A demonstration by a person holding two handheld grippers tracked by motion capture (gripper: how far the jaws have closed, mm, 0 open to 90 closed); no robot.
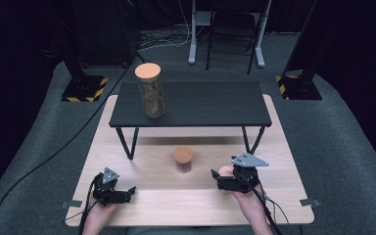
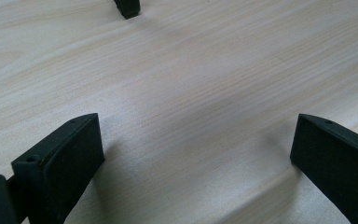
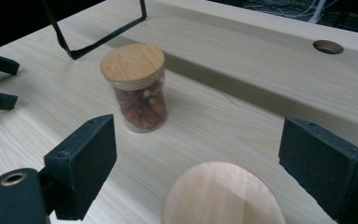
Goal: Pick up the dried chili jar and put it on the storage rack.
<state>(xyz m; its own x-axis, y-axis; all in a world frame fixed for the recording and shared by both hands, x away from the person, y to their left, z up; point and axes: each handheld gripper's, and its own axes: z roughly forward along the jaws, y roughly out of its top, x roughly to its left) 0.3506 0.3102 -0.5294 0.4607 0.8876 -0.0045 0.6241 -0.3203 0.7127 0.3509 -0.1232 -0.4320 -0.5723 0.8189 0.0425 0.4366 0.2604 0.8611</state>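
A small glass jar [image 1: 183, 160] with a wooden lid and reddish contents [image 3: 137, 91] stands on the light wood table [image 1: 142, 205], in front of the dark shelf. To its right my right gripper [image 1: 216, 180] points left at it, jaws wide apart [image 3: 198, 140]. A round wooden lid [image 3: 223, 198] sits low between those jaws, with a bare strip of table between it and the left jaw. My left gripper [image 1: 130, 193] rests near the front left edge, open over bare wood [image 2: 196, 140]. A tall jar [image 1: 150, 93] with a wooden lid stands on the shelf's left part.
The low dark shelf [image 1: 210, 104] spans the table's far half on thin black legs [image 3: 98, 37]; one foot [image 2: 127, 7] stands ahead of the left gripper. A round hole [image 3: 328, 45] is cut in the tabletop. Black stands and cables lie on the floor beyond.
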